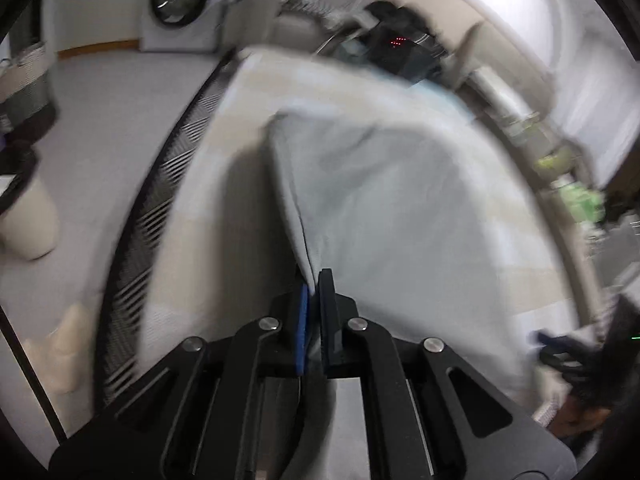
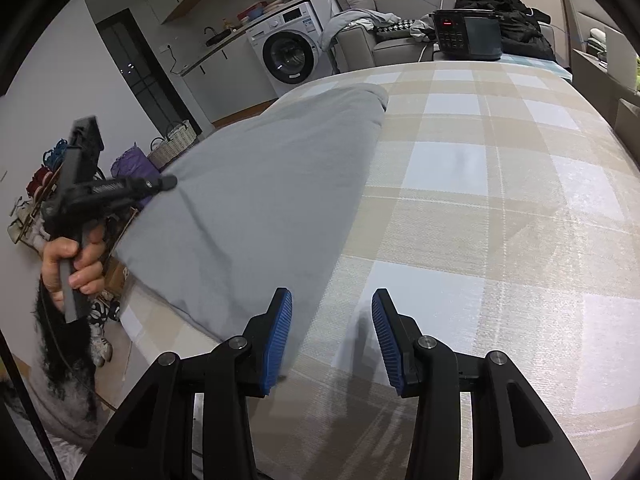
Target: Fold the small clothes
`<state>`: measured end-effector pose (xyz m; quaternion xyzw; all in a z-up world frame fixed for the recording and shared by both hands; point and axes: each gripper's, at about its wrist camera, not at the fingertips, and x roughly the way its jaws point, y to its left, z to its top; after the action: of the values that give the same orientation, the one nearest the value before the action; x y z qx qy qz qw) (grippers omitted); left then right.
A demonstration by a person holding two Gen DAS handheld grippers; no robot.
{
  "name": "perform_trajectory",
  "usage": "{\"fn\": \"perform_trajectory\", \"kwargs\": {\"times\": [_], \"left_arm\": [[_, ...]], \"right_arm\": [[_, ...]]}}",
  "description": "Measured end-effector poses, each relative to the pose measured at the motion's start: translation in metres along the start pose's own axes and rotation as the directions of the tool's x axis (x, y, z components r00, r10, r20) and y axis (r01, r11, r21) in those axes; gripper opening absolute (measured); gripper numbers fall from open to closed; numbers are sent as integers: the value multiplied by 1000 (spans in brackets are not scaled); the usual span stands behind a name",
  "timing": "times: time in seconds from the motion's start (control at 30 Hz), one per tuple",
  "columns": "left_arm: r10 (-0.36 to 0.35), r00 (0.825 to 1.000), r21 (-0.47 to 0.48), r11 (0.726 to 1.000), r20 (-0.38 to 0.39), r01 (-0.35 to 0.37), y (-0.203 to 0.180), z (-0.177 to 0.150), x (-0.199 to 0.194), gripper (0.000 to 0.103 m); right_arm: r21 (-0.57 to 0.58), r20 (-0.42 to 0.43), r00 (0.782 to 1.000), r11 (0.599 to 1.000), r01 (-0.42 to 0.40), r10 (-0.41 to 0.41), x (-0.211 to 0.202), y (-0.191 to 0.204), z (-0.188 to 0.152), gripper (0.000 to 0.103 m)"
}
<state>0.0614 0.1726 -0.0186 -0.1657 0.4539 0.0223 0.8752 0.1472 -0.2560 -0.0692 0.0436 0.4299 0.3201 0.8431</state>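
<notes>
Left gripper (image 1: 314,286) clamped on an edge of the grey garment (image 1: 392,200), which drapes over the checked table (image 2: 480,200). Left view motion-blurred. Right wrist view alone shows the gripping hand (image 2: 74,266). Right gripper (image 2: 332,320) jaws apart, holding nothing.

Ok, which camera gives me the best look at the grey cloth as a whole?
The right wrist view: it is sharp and shows the grey cloth spread over the checked table cover, one edge lifted by the left hand-held gripper. The left wrist view is blurred and close up, showing mainly the cloth pinched in its shut jaws.
</notes>
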Motion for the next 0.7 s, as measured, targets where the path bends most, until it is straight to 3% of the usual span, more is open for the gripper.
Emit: {"fn": "perform_trajectory", "kwargs": {"times": [0.03,0.1,0.17,0.23,0.4,0.43,0.47,0.5,0.6,0.7], "left_arm": [[33,998,-11,999,-57,-34,5,-1,13,4],[-4,1000,-49,999,-19,3,14,-4,10,18],[-11,999,-92,996,-37,8,21,-1,12,31],[-20,1000,-129,991,-14,18,27,-1,13,35],[-71,997,-154,985,20,73,31,0,15,33],[-83,996,-150,985,18,84,29,-1,18,29],[-96,995,-146,985,12,97,31,-2,16,14],[-114,993,-136,984,-3,113,28,-4,18,10],[-66,998,-50,997,3,66,9,-5,21,7],[-90,996,-9,996,-20,90,-7,-6,24,7]], "right_arm": [[1,-3,1000,1000,-3,3,2,1,1,43],[-3,-9,1000,1000,-8,8,5,2,1,43],[0,-8,1000,1000,-16,16,9,1,4,43],[34,-4,999,998,-43,43,16,-4,11,43],[168,26,990,976,-140,138,48,-16,40,43],[193,22,988,969,-154,152,56,-17,45,43],[213,29,985,962,-172,170,65,-18,49,42],[223,38,984,958,-178,174,71,-17,54,42],[254,20,984,951,-176,177,83,-15,64,24],[237,33,989,960,-147,144,81,-11,66,15]]}}
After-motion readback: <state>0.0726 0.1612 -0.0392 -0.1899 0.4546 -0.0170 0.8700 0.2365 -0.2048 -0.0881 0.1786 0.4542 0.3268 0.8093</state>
